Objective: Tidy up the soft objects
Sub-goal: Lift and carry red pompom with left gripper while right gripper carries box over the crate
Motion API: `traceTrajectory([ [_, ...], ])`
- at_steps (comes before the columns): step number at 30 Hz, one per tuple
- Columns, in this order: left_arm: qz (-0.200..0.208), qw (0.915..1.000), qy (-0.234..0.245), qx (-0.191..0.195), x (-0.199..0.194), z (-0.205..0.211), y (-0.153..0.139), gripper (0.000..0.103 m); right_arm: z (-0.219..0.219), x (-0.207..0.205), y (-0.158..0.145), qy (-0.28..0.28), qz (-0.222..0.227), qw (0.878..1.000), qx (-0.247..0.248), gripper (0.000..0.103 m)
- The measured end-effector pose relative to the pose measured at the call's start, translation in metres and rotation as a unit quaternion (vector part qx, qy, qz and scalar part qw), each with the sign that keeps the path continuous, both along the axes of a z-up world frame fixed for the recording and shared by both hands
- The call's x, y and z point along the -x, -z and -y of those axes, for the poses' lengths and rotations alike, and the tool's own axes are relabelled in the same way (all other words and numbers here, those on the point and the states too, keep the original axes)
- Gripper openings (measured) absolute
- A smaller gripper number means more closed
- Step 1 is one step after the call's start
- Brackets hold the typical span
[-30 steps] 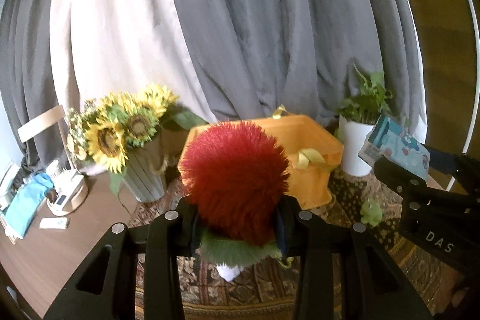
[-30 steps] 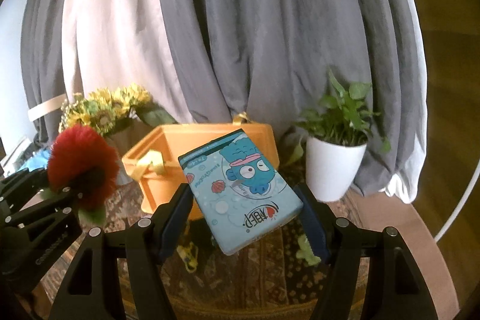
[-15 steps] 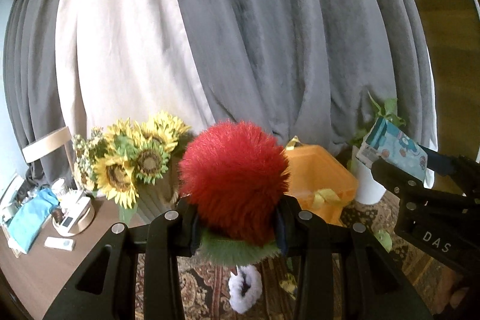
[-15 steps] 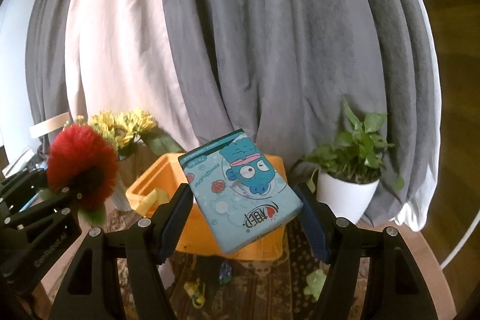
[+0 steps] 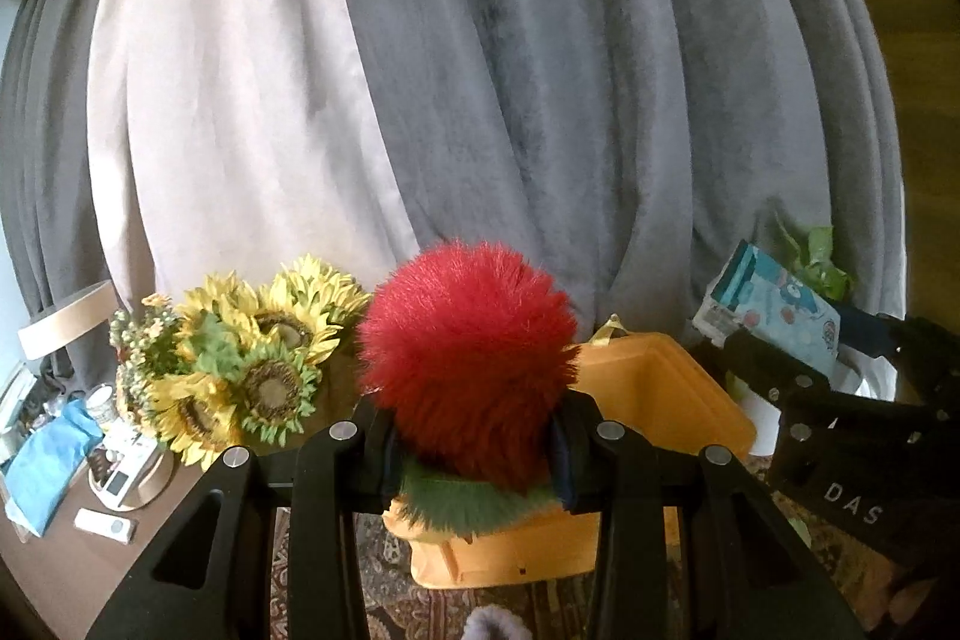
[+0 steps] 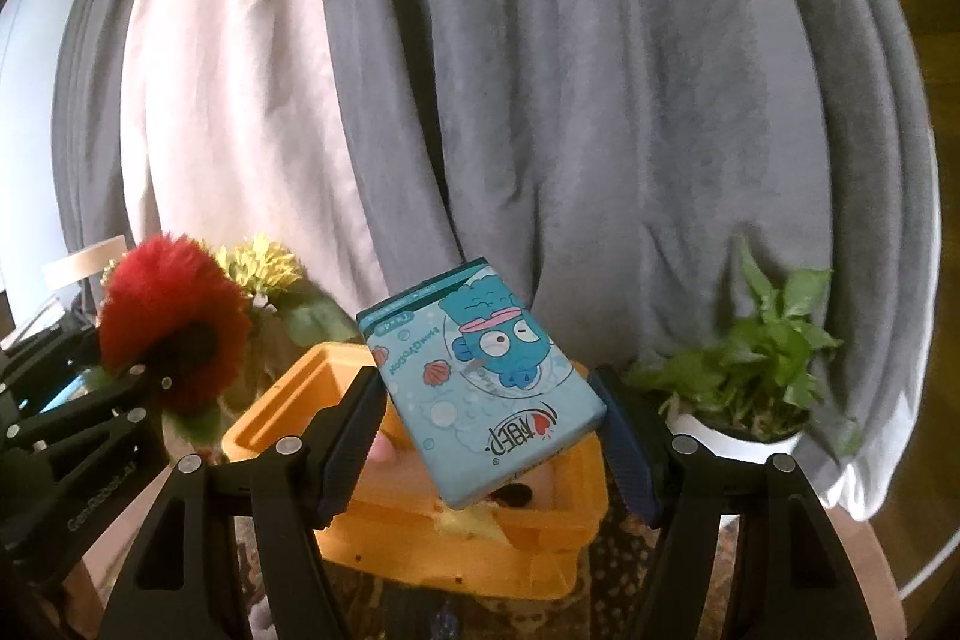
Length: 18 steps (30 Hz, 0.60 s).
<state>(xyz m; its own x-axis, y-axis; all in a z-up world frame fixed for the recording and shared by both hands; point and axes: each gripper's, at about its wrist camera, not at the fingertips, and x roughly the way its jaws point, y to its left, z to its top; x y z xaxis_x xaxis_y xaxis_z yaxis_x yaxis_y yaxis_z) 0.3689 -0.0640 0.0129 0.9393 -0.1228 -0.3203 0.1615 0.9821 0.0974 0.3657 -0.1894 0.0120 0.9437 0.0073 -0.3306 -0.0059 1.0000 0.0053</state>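
Pompom [image 5: 468,358] sits clenched in our left tongs [image 5: 471,451], tissue pack [image 6: 486,388] in our right tongs [image 6: 489,445]. Both hover over the orange basket [image 6: 456,544], centre frame; neither is dropped in yet.

Fluffy red pompom [image 5: 468,358] held aloft, blue tissue pack [image 6: 486,388] tilted, orange basket [image 6: 420,514] below

Counted: two grippers, the left [image 5: 471,451] and the right [image 6: 489,445]. One red pompom [image 5: 468,358], one blue tissue pack [image 6: 480,388], one orange bin [image 6: 420,532]. One bunch of sunflowers [image 5: 240,370], roughly five blooms showing. One potted plant [image 6: 744,376] in a white pot. One blue cloth [image 5: 45,466] and one white remote [image 5: 105,525] near the table's left edge.
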Motion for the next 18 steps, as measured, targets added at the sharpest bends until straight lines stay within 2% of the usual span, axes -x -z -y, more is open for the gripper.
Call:
traceTrajectory([
  [10, -0.042, 0.9991, 0.004, -0.002, -0.054, 0.011, 0.016, 0.038, 0.009, -0.059, 0.016, -0.012, -0.041, 0.999, -0.013, 0.07],
  [18, -0.075, 0.997, 0.014, -0.011, -0.095, 0.018, 0.029, 0.038, 0.011, -0.102, 0.028, -0.018, -0.082, 0.996, -0.001, 0.07],
])
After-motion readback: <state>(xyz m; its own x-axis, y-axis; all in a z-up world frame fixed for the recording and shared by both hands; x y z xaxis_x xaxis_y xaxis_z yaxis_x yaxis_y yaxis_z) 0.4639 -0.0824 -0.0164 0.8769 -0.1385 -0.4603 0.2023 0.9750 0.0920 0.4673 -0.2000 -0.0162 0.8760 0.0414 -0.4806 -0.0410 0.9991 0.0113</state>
